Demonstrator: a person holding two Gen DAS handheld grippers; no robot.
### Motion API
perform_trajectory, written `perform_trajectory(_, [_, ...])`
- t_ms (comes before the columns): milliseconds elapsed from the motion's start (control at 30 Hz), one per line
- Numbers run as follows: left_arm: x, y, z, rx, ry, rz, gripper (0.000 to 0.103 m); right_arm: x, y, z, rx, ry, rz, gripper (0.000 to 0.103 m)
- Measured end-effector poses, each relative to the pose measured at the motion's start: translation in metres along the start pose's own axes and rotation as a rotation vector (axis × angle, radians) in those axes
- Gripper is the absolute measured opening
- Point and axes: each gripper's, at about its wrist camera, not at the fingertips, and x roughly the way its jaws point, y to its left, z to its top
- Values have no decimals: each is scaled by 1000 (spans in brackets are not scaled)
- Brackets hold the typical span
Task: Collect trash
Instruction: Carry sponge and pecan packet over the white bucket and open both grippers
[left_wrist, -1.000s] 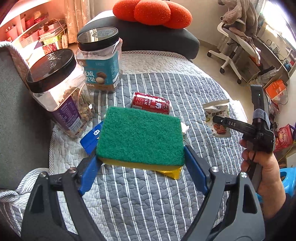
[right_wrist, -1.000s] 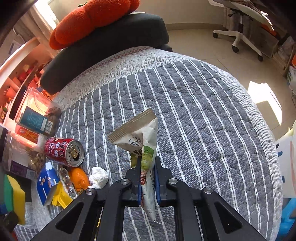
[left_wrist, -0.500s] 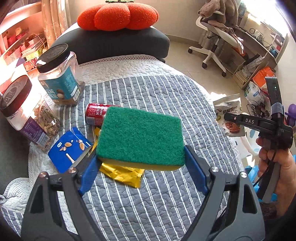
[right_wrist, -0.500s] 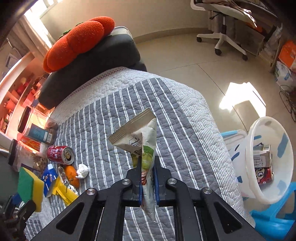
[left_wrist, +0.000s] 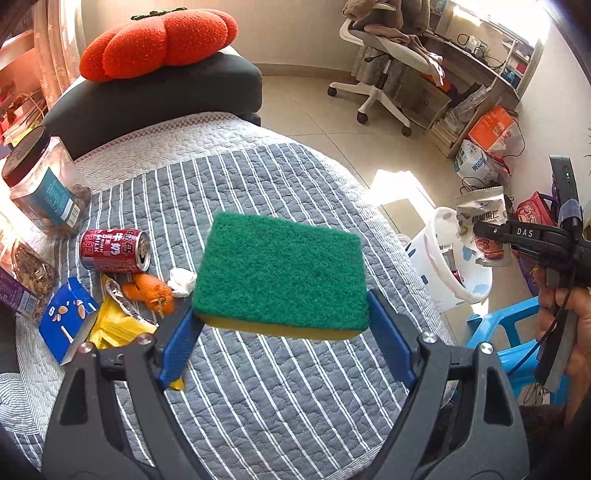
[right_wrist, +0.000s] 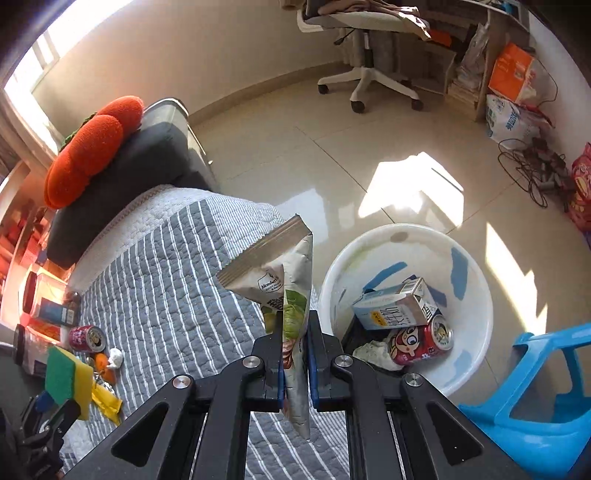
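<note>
The sponge (left_wrist: 282, 275) has a rough, scratchy green scouring face over soft yellow foam. The snack pouch (right_wrist: 286, 291) looks like matt paper-ish film with a crimped top edge. The red can (left_wrist: 115, 250) is shiny metal. The quilted bedspread (left_wrist: 258, 387) is stitched grey cloth, kinda puffy. The white bin (right_wrist: 476, 295) is smooth glossy plastic, and the floor tiles (right_wrist: 332, 155) are glossy too, mirroring the sun.

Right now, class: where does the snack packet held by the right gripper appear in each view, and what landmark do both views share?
Left wrist view: snack packet at the far right, above the white bin.
Right wrist view: centre, pinched upright, bin to its right.
Shared landmark: the orange cushion.
</note>
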Motion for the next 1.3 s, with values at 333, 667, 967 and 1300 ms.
perform_trajectory(333, [11,-41,3,52,-8,-44,86,-3,-84,6,127,-7,-114,13])
perform_trajectory(667, [30,-91,9,145,-9,-95,86,-17,-130,-2,204,13,-132,54])
perform_trajectory(967, [69,-165,13,341,2,-109,86,-59,-156,-23,93,-15,-210,75])
perform_trajectory(1300, [100,-226,17,484,-15,-104,86,-73,-184,-37,64,-11,-244,78])
